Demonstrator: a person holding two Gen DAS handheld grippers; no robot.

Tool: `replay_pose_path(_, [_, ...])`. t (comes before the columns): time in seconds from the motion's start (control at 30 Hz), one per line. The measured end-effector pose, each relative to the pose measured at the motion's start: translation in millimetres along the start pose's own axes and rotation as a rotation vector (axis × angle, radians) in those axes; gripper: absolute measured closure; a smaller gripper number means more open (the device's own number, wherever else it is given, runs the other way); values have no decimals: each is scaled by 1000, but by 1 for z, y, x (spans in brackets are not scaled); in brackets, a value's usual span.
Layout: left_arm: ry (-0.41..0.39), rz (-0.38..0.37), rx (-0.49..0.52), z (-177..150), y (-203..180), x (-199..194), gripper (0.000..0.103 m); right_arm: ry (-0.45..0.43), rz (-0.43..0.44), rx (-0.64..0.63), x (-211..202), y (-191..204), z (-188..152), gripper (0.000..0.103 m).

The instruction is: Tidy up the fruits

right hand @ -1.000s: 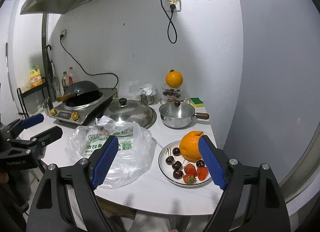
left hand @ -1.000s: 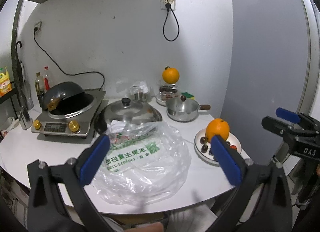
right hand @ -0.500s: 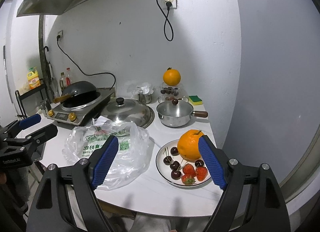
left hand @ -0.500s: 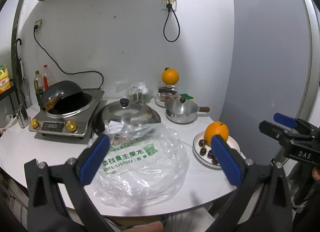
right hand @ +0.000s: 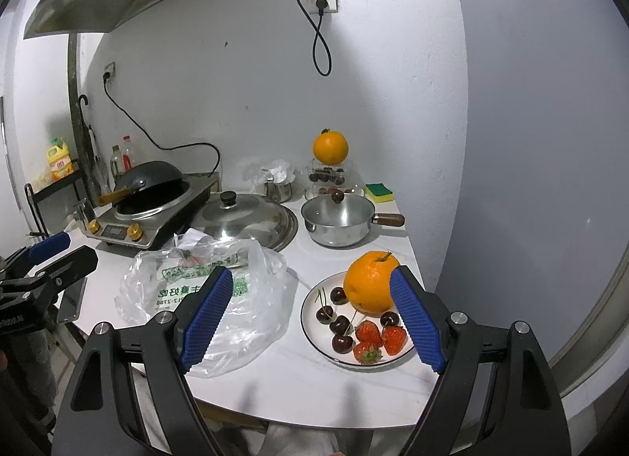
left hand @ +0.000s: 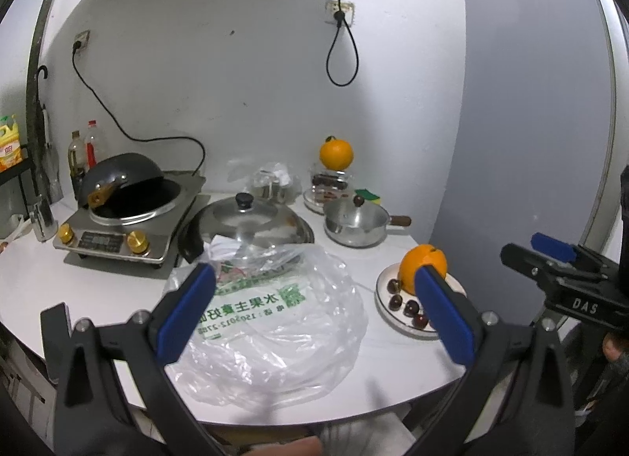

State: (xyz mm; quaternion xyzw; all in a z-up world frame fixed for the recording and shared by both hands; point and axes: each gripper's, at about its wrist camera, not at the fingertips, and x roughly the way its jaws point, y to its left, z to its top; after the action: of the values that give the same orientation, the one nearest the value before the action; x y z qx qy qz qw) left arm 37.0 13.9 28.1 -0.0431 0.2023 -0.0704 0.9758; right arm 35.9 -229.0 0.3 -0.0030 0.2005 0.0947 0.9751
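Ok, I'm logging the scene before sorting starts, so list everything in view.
plate: 1, white, front right of counter
orange: 1, on the plate
cherries: about 6, dark, on the plate
strawberries: 3, red, on the plate
plastic bag: 1, clear with green print, left of plate
second orange: 1, atop glass jar at back
saucepan: 1, steel, behind plate
lid: 1, steel, centre
wok: 1, dark, on the cooker
sponge: 1, yellow-green, back right
left hand-held gripper: open
right hand-held gripper: open

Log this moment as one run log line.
left claw: open, empty | right claw: open, empty | orange, cherries, strawberries: on plate
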Motion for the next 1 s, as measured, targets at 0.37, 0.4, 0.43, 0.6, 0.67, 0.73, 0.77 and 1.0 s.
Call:
replay_pose_path(0.37, [-18,5,-5,1,1,-3,1,0,2,-1,0,0,0,18])
replay_pose_path(0.4, [-18,4,-4,1,1,-3,1,-1,1,-1,0,0,0,18])
replay_pose_path(0.43, [-19,4,-4,1,1,-4,1,-1,1,-1,0,0,0,18])
replay_pose_path(0.6, [-22,3,-2,2,2,-4,1,-1,2,-2,0,-1,1,18])
replay_pose_path(0.67, [-24,5,-3,3,2,-5,1,-1,2,-3,0,0,1,18])
replay_pose_path(0.73, [-24,6,-5,3,2,-5,1,1,2,-3,0,0,1,18])
replay_pose_path(0.77, [-24,7,-5,3,2,-5,1,1,1,-4,0,0,1,18])
replay_pose_path(1.0, [-26,9,-3,3,2,-4,1,9,0,-7,2,0,1,18])
